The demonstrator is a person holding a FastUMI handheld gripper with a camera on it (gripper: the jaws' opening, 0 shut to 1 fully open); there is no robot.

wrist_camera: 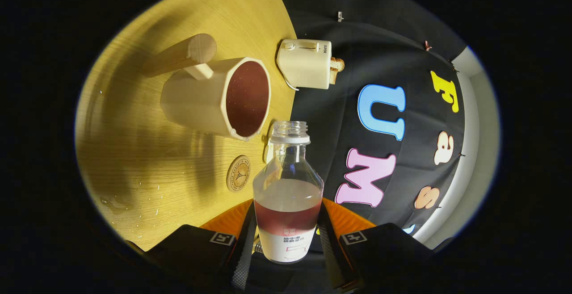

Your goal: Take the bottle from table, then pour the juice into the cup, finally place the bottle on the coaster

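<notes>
Gripper view has the gripper point(286, 236) clamped on the bottle point(288, 195), both fingers pressing its sides, its open mouth tipped toward the cup point(214, 97) just beyond. The cup already holds juice, the coaster point(238, 173) lies on the table point(134, 160) near the bottle. Any further tilt could spill the remaining juice short of the rim, since the mouth looks off to the side.
</notes>
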